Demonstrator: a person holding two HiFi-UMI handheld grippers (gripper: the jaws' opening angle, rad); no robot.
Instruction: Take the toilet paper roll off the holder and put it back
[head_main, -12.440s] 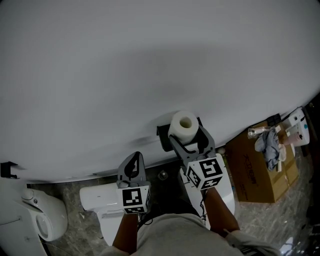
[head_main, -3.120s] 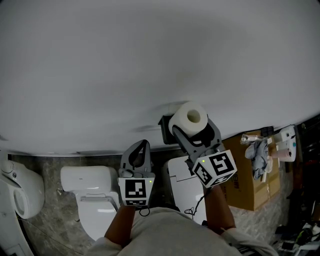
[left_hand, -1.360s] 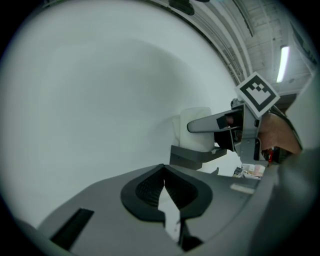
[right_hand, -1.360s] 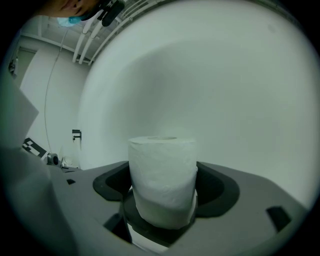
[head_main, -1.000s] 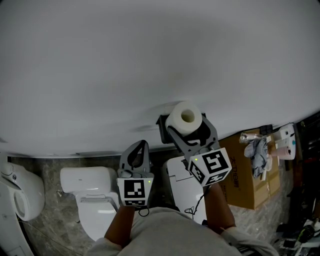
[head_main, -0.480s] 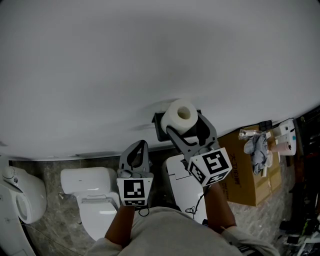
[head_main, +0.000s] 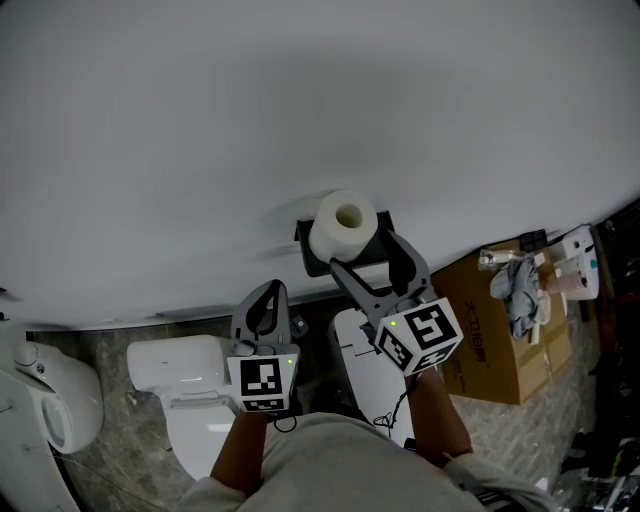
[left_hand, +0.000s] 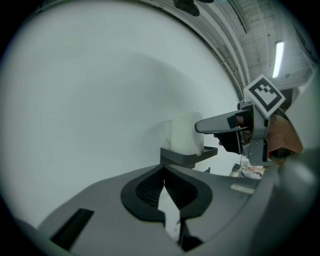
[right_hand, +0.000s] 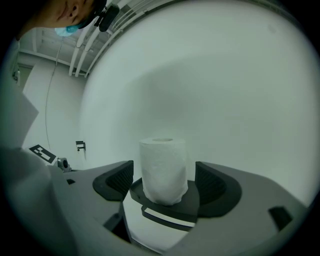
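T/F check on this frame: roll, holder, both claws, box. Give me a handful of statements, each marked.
1. The roll stands upright on the holder. True.
2. The right claw is clamped on the roll. False: its jaws are apart, one on each side of the roll, with a gap showing on both sides.
3. The left claw is shut with nothing in it. True.
4. The box sits on the left claw's side. False: in the head view it is on the right, beyond the right claw.
5. The left claw touches the holder. False: it is held apart from it, lower and to the left in the head view.
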